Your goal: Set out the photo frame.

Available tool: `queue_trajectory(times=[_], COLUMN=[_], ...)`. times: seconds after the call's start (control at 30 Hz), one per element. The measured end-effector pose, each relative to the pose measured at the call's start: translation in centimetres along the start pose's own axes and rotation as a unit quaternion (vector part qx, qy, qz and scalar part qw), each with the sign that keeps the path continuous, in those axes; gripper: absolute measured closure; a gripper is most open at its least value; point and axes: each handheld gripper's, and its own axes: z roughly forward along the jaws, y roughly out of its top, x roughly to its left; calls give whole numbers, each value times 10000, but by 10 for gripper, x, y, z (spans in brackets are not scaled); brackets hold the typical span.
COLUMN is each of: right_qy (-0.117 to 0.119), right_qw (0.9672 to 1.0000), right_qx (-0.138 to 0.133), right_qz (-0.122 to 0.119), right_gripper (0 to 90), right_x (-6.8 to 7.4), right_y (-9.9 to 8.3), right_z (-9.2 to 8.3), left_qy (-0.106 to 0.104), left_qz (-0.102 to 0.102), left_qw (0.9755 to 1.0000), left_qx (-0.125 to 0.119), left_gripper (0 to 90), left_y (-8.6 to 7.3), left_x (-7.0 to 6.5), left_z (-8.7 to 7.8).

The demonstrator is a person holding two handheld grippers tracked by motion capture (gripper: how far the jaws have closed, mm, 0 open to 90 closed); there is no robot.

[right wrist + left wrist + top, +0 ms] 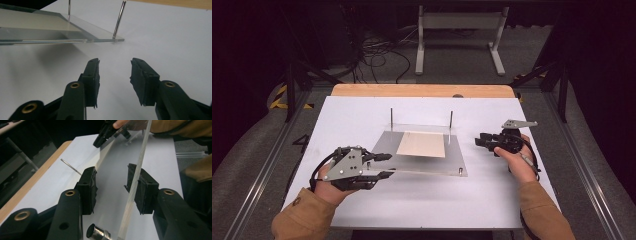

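Observation:
A clear acrylic plate lies raised on short metal feet at the table's middle, with a beige sheet under or in it. Two thin metal rods stand through its far corners. My left gripper is open at the plate's near-left corner; in the left gripper view the plate's edge runs between the jaws, close to the right-hand pad. My right gripper is open, just right of the plate and apart from it; its view shows the plate and a rod ahead.
A white mat covers the table, with a wooden strip bare at the far edge. One metal foot of the plate sits below my left jaws. Beyond the table are a white stand and floor cables.

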Motion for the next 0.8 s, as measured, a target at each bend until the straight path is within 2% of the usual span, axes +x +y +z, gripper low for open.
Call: queue_trajectory(times=[0.1,0.17,0.3,0.33,0.43,0.53,0.57,0.6,0.63,0.67,0.73,0.8], right_qy=[89,100,149,149,197,228,314,428,485,524,343,189], right_qw=[9998,9998,9997,9997,9995,9978,9955,9897,9846,9757,9602,9546], right_qx=[-140,-78,-32,-32,-78,-258,-355,-463,-503,-518,-333,-321], right_qz=[-81,-158,-203,-203,-249,-568,-821,-1287,-1600,-2063,-2752,-2956], right_gripper=[579,572,567,567,568,568,564,560,558,544,504,474], right_x=[4,6,8,8,11,20,27,38,45,54,69,75], right_y=[-1,-2,-4,-4,-2,5,9,15,18,22,28,30], right_z=[-6,-6,-3,-3,-3,-4,-4,-4,-3,-1,4,7], left_qy=[41,89,250,250,219,191,196,201,221,248,299,361], left_qz=[-136,-274,-361,-361,-546,-683,-731,-748,-748,-719,-695,-666], left_qw=[9999,9996,9989,9989,9983,9974,9971,9969,9968,9970,9971,9971], left_qx=[10,50,159,159,33,-90,-125,-139,-156,-152,-125,-91], left_gripper=[584,578,576,576,572,566,560,557,555,549,543,540], left_y=[4,7,11,11,7,4,3,3,3,3,3,1], left_x=[7,14,22,22,29,33,34,34,34,35,35,35], left_z=[1,2,5,5,7,7,8,8,8,8,8,9])
